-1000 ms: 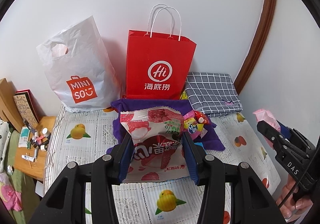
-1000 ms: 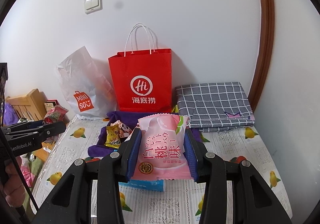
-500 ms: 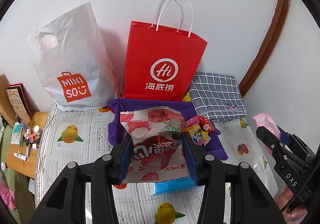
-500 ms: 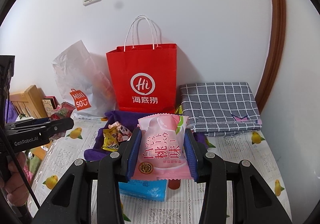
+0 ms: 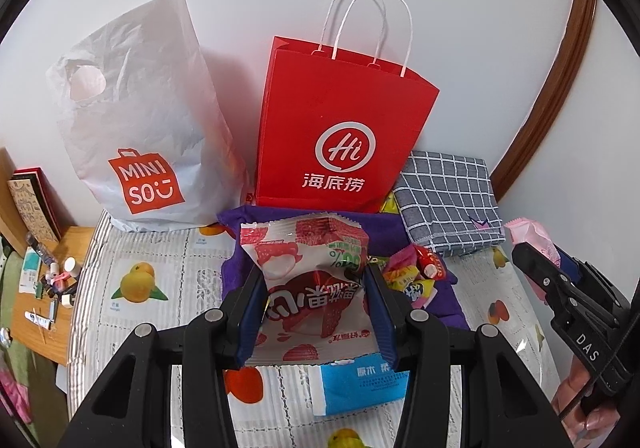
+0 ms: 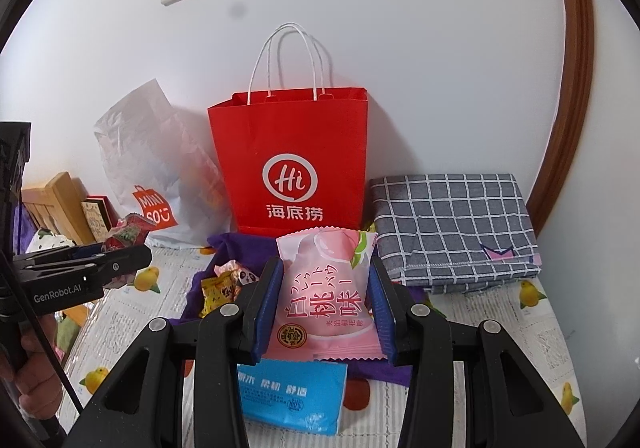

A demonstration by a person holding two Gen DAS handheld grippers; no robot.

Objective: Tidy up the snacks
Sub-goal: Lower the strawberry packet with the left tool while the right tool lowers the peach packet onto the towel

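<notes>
My left gripper (image 5: 314,308) is shut on a red and white lychee snack packet (image 5: 310,288) and holds it above the bed. My right gripper (image 6: 324,308) is shut on a pink peach snack packet (image 6: 326,296). A red paper bag (image 5: 340,136) with white handles stands open against the wall, straight ahead in both views (image 6: 294,164). A pile of small snacks (image 5: 416,276) lies on a purple cloth (image 5: 280,220) in front of it. The right gripper shows at the right edge of the left wrist view (image 5: 560,288).
A white MINISO plastic bag (image 5: 148,128) stands left of the red bag. A folded grey checked cloth (image 6: 452,224) lies to the right. A blue tissue pack (image 6: 292,396) lies on the fruit-print bedsheet (image 5: 132,288). A wooden bedside table (image 5: 44,296) holds small items at left.
Both grippers have moved forward and up toward the red bag, each still holding its packet. The bags look larger and the blue tissue pack shows below the packets.
</notes>
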